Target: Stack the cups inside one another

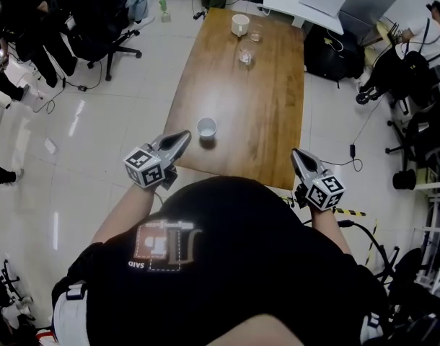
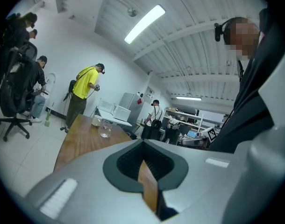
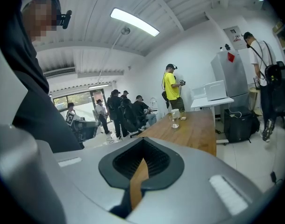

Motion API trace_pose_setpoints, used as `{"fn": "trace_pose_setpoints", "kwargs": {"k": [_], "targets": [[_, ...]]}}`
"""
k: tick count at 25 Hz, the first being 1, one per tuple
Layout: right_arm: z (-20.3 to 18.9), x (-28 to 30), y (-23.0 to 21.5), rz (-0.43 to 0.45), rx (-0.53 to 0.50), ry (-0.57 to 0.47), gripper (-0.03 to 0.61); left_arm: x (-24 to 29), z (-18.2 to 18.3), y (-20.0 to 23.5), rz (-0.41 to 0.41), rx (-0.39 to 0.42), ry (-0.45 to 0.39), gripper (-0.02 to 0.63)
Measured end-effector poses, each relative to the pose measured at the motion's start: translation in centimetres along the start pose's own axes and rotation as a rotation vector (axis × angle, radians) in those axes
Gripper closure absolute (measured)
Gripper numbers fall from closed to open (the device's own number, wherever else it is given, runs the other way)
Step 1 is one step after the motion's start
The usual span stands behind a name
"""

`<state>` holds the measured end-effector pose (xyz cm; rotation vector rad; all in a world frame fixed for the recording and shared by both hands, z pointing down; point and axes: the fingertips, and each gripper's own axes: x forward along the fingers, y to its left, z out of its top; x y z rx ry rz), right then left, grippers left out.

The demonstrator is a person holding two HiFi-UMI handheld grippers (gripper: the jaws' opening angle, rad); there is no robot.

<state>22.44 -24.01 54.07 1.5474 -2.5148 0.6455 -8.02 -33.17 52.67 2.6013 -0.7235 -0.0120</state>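
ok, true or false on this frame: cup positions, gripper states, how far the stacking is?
1. A white cup stands alone near the near end of the table. True.
2. The left gripper holds a cup. False: it is shut with nothing between its jaws.
3. All cups are nested in one stack. False: the far white cup, a clear glass and a second clear glass stand separately at the far end.
4. The right gripper is shut and empty. True.
5. A person in a yellow top stands by the table's far end. True.
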Motion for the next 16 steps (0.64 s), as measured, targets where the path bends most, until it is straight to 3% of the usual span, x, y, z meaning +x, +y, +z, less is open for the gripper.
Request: {"fn": "trace_pose_setpoints", "kwargs": {"k": [16], "targets": [[-0.03,0.23,0.06,0.013,-0.018,0.008,0.567,0.06,0.03,-0.1,0.002,-0.002,-0.006,0.612]]}}
